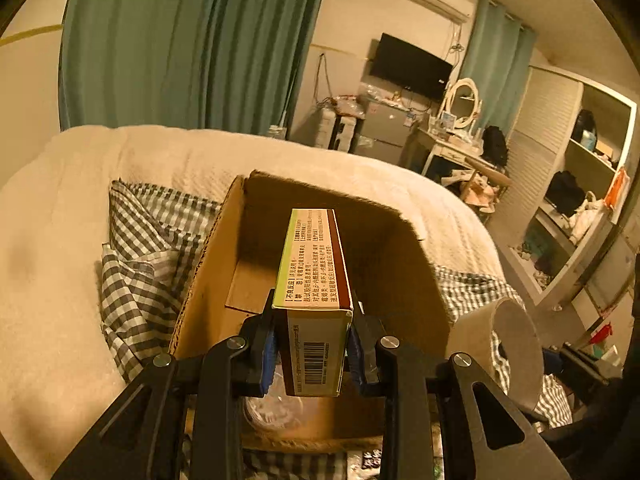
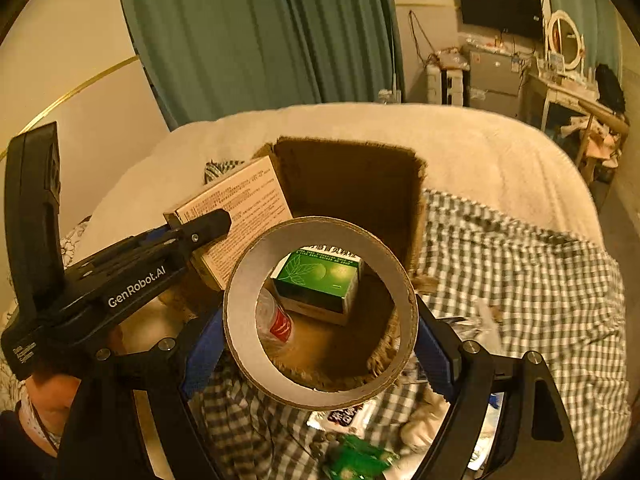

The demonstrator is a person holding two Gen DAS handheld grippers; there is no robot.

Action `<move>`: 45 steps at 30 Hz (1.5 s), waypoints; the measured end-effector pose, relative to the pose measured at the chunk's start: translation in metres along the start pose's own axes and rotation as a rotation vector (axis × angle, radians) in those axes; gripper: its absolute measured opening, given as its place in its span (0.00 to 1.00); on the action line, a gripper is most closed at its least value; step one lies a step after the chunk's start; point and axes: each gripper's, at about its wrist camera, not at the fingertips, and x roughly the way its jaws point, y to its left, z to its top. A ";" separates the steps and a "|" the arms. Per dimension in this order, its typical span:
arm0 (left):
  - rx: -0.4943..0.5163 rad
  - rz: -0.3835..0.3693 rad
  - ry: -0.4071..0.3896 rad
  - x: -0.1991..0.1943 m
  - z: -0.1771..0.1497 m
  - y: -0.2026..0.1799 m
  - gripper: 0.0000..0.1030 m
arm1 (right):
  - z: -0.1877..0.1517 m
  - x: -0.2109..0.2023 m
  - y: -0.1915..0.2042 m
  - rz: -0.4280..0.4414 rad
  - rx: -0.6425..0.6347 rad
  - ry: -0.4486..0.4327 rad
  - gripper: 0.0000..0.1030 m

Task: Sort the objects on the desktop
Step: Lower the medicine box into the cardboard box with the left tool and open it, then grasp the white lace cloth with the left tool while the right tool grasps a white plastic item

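Observation:
My left gripper [image 1: 312,344] is shut on a long medicine box [image 1: 314,276] with a barcode end, held above an open brown cardboard box [image 1: 384,240]. The right wrist view shows this medicine box [image 2: 240,208] beside the cardboard box's left wall, one left finger [image 2: 204,226] lying over it. My right gripper [image 2: 320,348] is shut on a wide cardboard tape roll [image 2: 236,300], held over the cardboard box [image 2: 352,184]. Through the ring I see a green carton [image 2: 320,280] and a red-labelled can [image 2: 280,322] on the box floor. The roll [image 1: 516,344] also shows in the left wrist view.
The cardboard box sits on a grey checked cloth [image 2: 520,280] spread over a cream blanket [image 1: 60,240]. A green item [image 2: 360,460] and some packets [image 2: 344,414] lie on the cloth near me. A clear plastic container [image 1: 272,412] lies below the left gripper. A person [image 2: 44,400] is at lower left.

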 end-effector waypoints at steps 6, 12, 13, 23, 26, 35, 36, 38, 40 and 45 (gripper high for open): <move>0.036 0.020 0.006 0.018 -0.002 0.000 0.28 | 0.003 0.024 0.005 -0.023 -0.029 0.021 0.81; 0.000 0.031 0.033 0.025 0.000 0.007 0.39 | 0.003 0.021 0.004 -0.059 -0.036 0.007 0.92; -0.004 0.018 0.048 0.025 0.001 0.008 0.60 | 0.001 0.018 0.003 -0.072 -0.042 -0.004 0.92; 0.066 0.100 0.010 -0.023 -0.010 -0.013 0.94 | -0.027 -0.054 -0.045 -0.171 0.037 -0.062 0.93; 0.067 0.080 -0.023 -0.046 -0.021 -0.027 0.97 | -0.040 -0.082 -0.062 -0.197 0.077 -0.075 0.93; 0.023 0.028 0.059 -0.066 -0.089 -0.062 1.00 | -0.087 -0.139 -0.086 -0.275 0.078 -0.096 0.95; 0.024 0.028 0.065 -0.066 -0.095 -0.068 1.00 | -0.091 -0.141 -0.089 -0.278 0.079 -0.094 0.95; 0.031 0.035 0.082 -0.064 -0.109 -0.078 1.00 | -0.102 -0.148 -0.096 -0.284 0.088 -0.097 0.95; 0.040 0.039 0.107 -0.062 -0.120 -0.088 1.00 | -0.111 -0.155 -0.107 -0.288 0.110 -0.102 0.95; 0.061 0.016 0.161 -0.053 -0.147 -0.118 1.00 | -0.137 -0.159 -0.131 -0.293 0.154 -0.084 0.95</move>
